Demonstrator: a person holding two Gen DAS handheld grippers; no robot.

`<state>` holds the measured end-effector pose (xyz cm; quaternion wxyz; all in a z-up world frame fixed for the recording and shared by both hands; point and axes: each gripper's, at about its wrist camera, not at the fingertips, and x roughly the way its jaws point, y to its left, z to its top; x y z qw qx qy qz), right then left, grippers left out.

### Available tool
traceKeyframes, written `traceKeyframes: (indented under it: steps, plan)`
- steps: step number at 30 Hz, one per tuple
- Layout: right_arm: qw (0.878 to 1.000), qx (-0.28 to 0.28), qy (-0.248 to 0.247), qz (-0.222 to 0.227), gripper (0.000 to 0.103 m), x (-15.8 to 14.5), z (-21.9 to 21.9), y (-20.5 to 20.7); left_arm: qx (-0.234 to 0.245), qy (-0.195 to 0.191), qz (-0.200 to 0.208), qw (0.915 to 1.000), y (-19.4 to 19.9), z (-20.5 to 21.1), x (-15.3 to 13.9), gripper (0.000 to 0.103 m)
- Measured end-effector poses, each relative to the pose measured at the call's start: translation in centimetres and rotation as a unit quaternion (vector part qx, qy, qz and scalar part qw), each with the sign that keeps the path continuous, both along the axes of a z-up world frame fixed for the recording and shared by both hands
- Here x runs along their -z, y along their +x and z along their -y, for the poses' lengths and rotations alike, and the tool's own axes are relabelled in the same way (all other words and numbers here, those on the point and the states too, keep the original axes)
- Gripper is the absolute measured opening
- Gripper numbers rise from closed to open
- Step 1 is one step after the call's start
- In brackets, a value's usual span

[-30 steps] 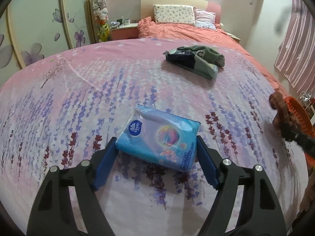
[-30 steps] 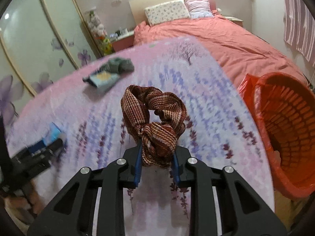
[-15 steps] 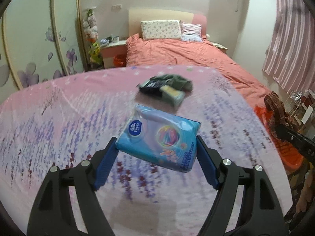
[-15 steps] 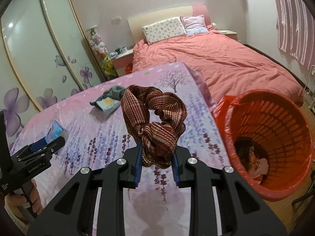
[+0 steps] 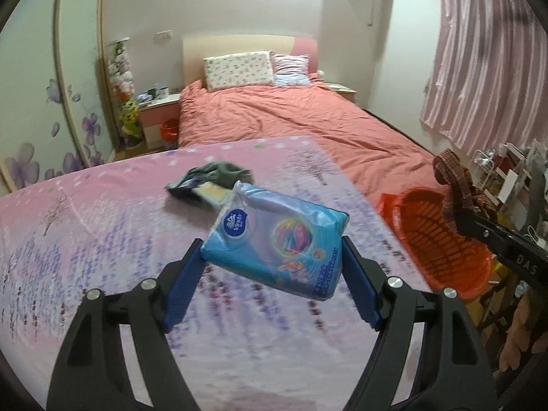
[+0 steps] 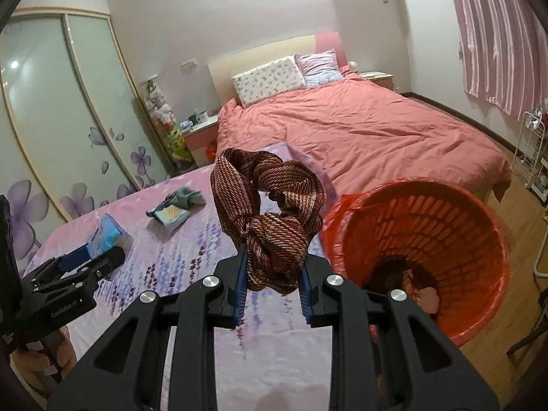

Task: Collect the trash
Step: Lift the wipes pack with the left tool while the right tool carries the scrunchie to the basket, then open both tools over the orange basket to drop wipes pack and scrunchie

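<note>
1. Left gripper (image 5: 272, 263) holds a blue tissue pack (image 5: 277, 245), blue pads pressing on its two short ends, jaws set wide by the pack's width. Pack is up off the bedspread, tilted, logo end toward the left pad.
2. Right gripper (image 6: 272, 286) pinches a brown striped scarf (image 6: 270, 212), bunched and knotted; pads clamp the lower knot, the looped part stands up above the fingers.
3. Lavender-print pink bedspread (image 5: 102, 233) lies below both grippers; neither held item touches it.
4. Orange laundry-style basket (image 6: 421, 236) stands on the floor just off the bedspread's right edge, lined with a red bag. Some crumpled stuff sits in its bottom, too dark to identify.
5. In the right wrist view the scarf hangs over the bedspread's right edge, just left of the basket rim, not inside the basket.
6. In the left wrist view the scarf and right gripper appear at far right, in front of the basket's far side.
7. Pile of folded clothes (image 5: 209, 183), grey-green and dark, with a yellowish piece, lies on the bedspread near its far edge, well apart from both grippers.
8. Coral-covered bed (image 6: 359, 126) with two pillows sits behind; nightstand at its left, wardrobe with flower decals along the left wall, pink curtain at right.
</note>
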<state>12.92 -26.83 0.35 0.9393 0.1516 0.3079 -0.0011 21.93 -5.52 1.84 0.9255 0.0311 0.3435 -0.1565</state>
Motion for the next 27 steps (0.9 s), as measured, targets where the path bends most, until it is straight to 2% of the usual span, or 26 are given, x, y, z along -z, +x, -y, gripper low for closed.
traceKeyframes:
  steps: [14, 23, 27]
  plan:
    - [0.998, 0.057, 0.017, 0.015, 0.025, 0.5, 6.8, -1.6, 0.088, -0.019, 0.004, 0.9959, -0.3, 9.5, -0.1, 0.076]
    - [0.994, 0.1, 0.044, 0.019, 0.026, 1.5, 12.1, -1.7, 0.166, -0.034, -0.01, 0.9854, 0.3, 17.6, 1.6, 0.076]
    - [0.992, 0.118, 0.051, 0.005, 0.04, 3.1, 14.1, -0.9, 0.195, -0.028, -0.024, 0.9802, 0.8, 21.4, 3.2, 0.077]
